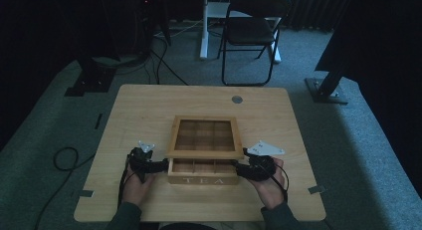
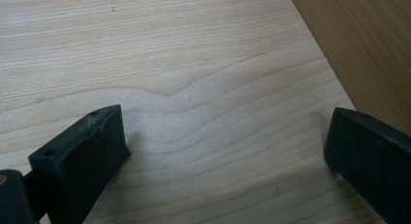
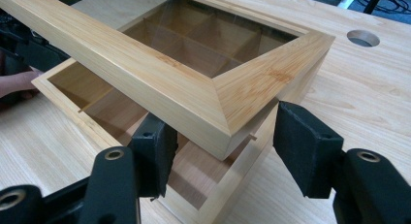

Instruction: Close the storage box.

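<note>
Landmark: wooden tea box, "TEA" lettered on its front wall, near the front middle of the bench.
Lid: glass-paned wooden lid raised at the front, hinged at the back of the tea box; gap between lid front edge and box front wall, compartments visible under it.
Lid, right gripper view: lid corner hangs above the open tea box; dividers seen through the pane.
Left gripper: left gripper just beside the tea box's left side, low, near the bench top.
Left jaws: spread wide in the left gripper view, bare bench between them, nothing pinched; tea box side wall at upper right, right jaw just beside it.
Right gripper: right gripper at the tea box's right front corner, under the lid's corner.
Right jaws: part spread in the right gripper view, one either side of the lid corner; gap visible on both sides, pads not pressing; whether the lid rests on the gripper, cannot tell.
Hands: left hand and right hand in front of the tea box, one each side.
Behind tea box: round hole in the bench, well apart; black folding chair on the floor beyond the bench.
</note>
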